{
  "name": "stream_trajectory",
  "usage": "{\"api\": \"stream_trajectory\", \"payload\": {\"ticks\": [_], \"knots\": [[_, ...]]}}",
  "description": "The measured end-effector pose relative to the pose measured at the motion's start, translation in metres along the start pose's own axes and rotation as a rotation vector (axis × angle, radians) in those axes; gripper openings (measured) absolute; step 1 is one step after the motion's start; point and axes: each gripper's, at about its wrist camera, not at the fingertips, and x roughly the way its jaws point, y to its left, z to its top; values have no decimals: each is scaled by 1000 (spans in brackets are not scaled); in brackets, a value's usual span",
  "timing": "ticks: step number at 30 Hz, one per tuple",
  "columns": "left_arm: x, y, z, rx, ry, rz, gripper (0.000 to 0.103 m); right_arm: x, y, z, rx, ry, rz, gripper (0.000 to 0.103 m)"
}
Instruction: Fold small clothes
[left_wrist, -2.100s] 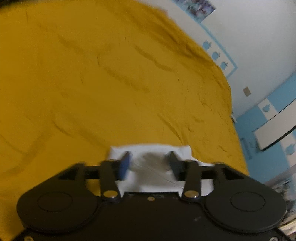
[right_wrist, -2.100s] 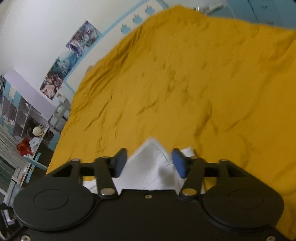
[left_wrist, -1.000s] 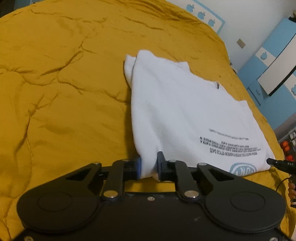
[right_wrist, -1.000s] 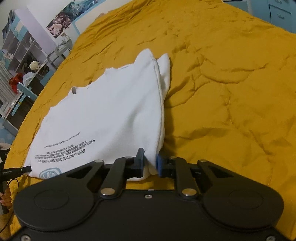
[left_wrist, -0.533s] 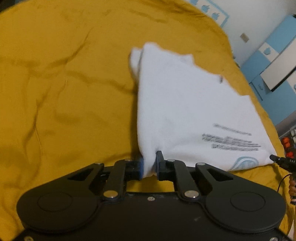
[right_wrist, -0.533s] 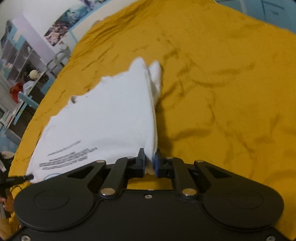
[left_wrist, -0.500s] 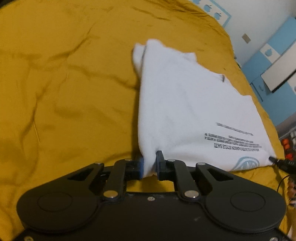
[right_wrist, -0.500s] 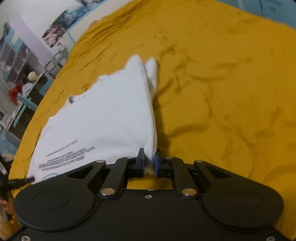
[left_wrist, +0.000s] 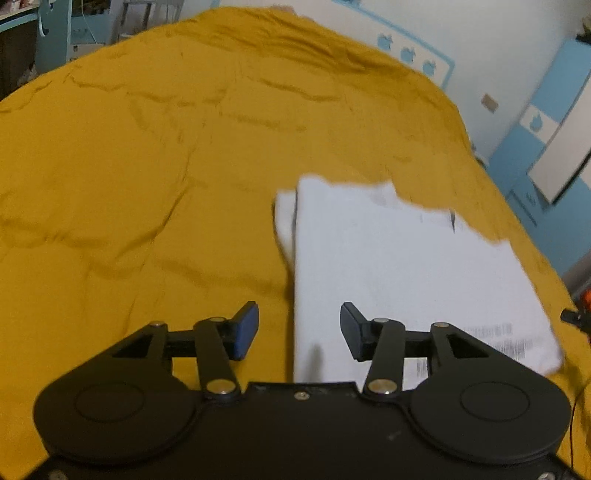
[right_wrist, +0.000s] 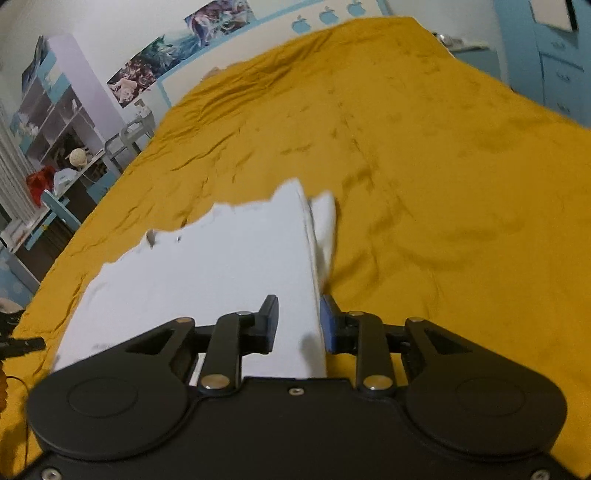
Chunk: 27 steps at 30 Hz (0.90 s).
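A white T-shirt (left_wrist: 388, 266) lies folded flat on the yellow bedspread (left_wrist: 147, 166), with small printed text near its near edge. My left gripper (left_wrist: 299, 326) hovers over the shirt's near left corner. Its jaws are opening, and the shirt's left edge runs between them with no pad pressing on it. In the right wrist view the same T-shirt (right_wrist: 221, 273) fills the lower left. My right gripper (right_wrist: 300, 323) is over its near right corner. Its jaws are opening too, a narrower gap, with the folded edge between them and not pinched.
The bedspread (right_wrist: 424, 166) stretches far ahead and to both sides. Shelves and a desk with a chair (right_wrist: 55, 173) stand off the bed's left side. Blue cabinets (left_wrist: 535, 155) line the wall at the right. A dark piece of gear (left_wrist: 574, 317) shows at the shirt's far corner.
Both grippers held the shirt's near corners shut half a second ago. Both have now let go, their jaws apart, and have risen and drawn back. The shirt lies flat.
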Motion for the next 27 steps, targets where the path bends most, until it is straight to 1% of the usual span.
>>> {"api": "stream_trajectory", "payload": {"ticks": [2,4,5,6,8,12,13,14,15,16,17,18,19,20,22,23,24,25,27], "knots": [[15,-4,13,7,-28,0,49,18,5,12,-9,-10,5,26],[31,-10,21,14,-50,10,50,40,13,24,-26,-28,-2,34],[40,-12,25,12,-55,16,51,48,15,28,-35,-37,-12,43],[49,-13,28,9,-53,21,52,58,17,32,-46,-45,-25,46],[65,-15,32,4,-48,31,53,76,20,37,-65,-49,-51,46],[87,-11,33,-18,-30,52,53,103,14,38,-55,-5,-86,46],[92,-10,33,-25,-26,52,53,106,12,37,-52,10,-78,42],[97,-8,33,-32,-23,49,50,108,11,36,-51,20,-70,29],[97,-7,31,-39,-24,43,48,109,10,34,-53,27,-64,18],[100,-6,32,-41,-22,33,30,109,9,33,-54,29,-62,16],[102,-7,32,-42,-17,16,13,108,9,33,-57,27,-63,12],[101,-7,32,-41,-19,9,12,107,9,33,-60,25,-63,9],[99,-10,32,-33,-34,21,9,106,8,34,-56,21,-64,8],[97,-13,33,-25,-49,21,8,103,8,36,-48,9,-67,7],[89,-20,34,-9,-80,31,8,94,9,40,-36,-28,-78,6],[89,-21,34,-3,-79,38,8,91,7,42,-26,-40,-77,6],[93,-21,33,1,-64,52,8,91,4,43,-15,-34,-74,5],[101,-18,31,-1,-34,70,10,95,1,42,-8,-19,-85,5],[114,-12,26,-10,3,91,19,109,-6,37,-1,27,-106,5]]}}
